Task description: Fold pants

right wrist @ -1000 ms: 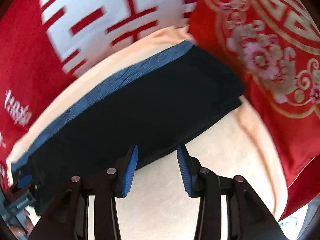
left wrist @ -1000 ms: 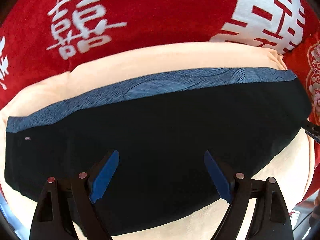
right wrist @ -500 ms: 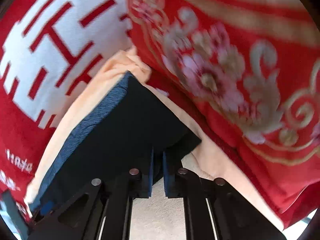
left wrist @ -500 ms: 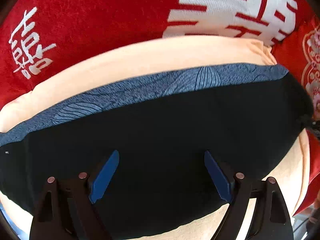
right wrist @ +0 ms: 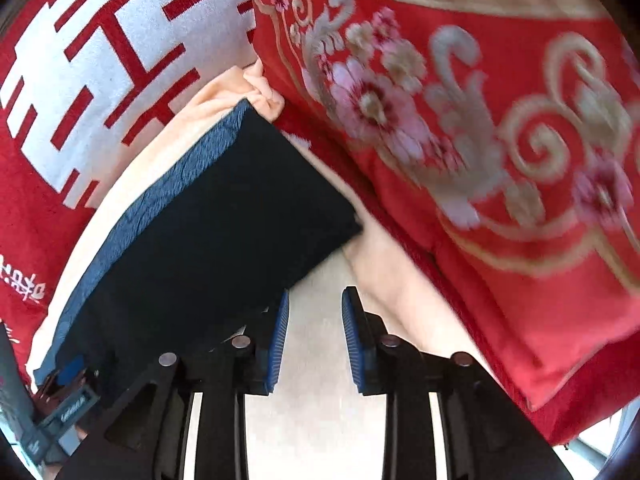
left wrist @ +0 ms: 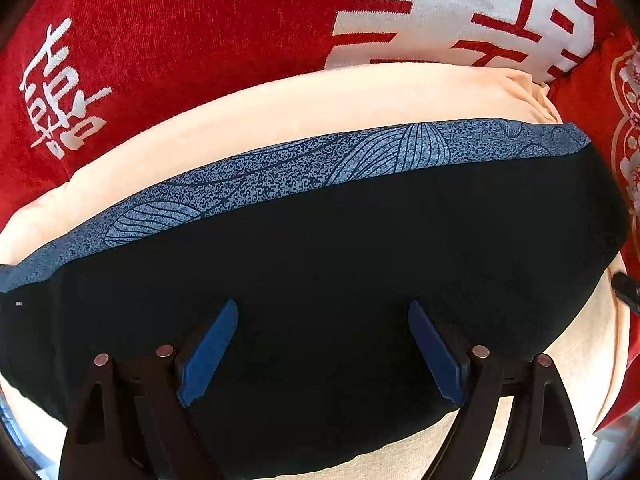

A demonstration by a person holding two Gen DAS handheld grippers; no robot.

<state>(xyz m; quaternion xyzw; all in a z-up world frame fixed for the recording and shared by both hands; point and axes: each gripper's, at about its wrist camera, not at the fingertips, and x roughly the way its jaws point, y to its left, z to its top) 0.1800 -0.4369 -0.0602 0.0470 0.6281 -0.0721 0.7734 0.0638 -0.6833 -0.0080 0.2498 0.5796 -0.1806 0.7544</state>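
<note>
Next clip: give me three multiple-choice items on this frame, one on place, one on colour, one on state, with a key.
1. The folded black pants lie on
A. a peach cloth
B. bare wood
C. a green mat

2. The patterned band along the pants' far edge is
A. yellow
B. blue-grey
C. white

3. Between the right gripper's blue pads is
A. a pants corner
B. a red cushion
C. nothing

Key: 1 A, peach cloth shows all around the pants; 2 B, a blue-grey leaf print; 3 C, only pale surface shows in the gap as the jaws open.
</note>
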